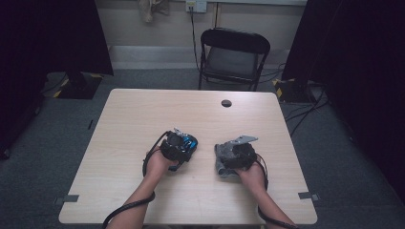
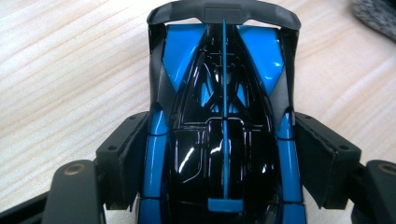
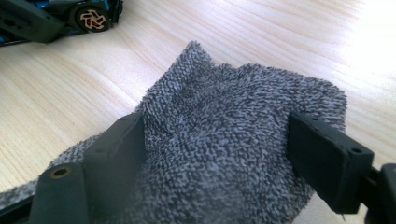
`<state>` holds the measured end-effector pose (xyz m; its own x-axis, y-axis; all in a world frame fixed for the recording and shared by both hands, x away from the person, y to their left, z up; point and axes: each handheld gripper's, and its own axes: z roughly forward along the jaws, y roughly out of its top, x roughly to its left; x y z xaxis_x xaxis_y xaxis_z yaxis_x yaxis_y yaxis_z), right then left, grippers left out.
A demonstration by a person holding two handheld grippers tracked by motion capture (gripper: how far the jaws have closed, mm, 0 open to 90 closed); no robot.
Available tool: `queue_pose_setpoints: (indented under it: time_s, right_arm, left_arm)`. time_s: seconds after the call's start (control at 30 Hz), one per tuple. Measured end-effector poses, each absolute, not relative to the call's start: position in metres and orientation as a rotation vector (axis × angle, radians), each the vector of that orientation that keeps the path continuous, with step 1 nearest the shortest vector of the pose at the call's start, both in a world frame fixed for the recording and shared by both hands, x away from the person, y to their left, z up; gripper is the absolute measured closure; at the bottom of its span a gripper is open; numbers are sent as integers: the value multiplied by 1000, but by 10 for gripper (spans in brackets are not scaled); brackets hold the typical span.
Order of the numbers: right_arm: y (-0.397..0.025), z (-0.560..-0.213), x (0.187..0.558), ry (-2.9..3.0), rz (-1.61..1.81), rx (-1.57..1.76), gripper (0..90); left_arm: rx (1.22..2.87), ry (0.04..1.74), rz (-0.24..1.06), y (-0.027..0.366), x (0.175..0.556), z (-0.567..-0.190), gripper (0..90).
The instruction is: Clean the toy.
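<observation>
Light wood table [image 1: 143, 119] on grey carpet, black folding chair [image 1: 233, 55] beyond its far edge: left gripper [image 2: 224, 154] jaws clamp blue/black toy car [image 2: 224, 93] near table centre, right gripper [image 3: 219, 154] jaws pinch grey towel [image 3: 233, 126] just beside car.

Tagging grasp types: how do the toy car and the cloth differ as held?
The toy car is rigid, glossy blue and black; the cloth is soft, fuzzy grey. The left gripper clamps the car by its two sides, shape intact; the right gripper pinches the cloth into a bunched fold, part trailing on the table. Both sit between their jaws, side by side.
</observation>
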<state>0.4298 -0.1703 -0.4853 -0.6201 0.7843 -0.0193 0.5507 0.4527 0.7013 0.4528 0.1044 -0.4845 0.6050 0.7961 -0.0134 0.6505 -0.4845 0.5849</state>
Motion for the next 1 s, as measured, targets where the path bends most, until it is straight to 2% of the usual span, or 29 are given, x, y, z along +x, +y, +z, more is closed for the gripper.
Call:
queue_pose_setpoints:
  time_s: [0.13,0.23,0.47,0.7,0.87,0.93,1.0]
  right_arm:
    - [-170,-485,432,2378,948,1125,203]
    - [-170,-485,432,2372,954,1126,202]
    - [-174,-480,432,2371,973,1152,204]
    - [-178,-477,431,2356,974,1183,204]
    - [-180,-469,428,2278,1013,1242,224]
    - [-179,-466,427,2244,995,1283,206]
    - [-176,-465,425,2225,1015,1314,233]
  left_arm:
    - [2285,1118,334,108,451,-485,259]
    - [2279,1095,383,107,449,-486,258]
    - [2260,1109,404,103,449,-484,260]
    - [2259,1159,383,102,449,-485,257]
    - [2262,1143,376,105,447,-485,260]
    - [2238,1140,375,107,445,-482,269]
    - [2254,1128,377,108,444,-481,269]
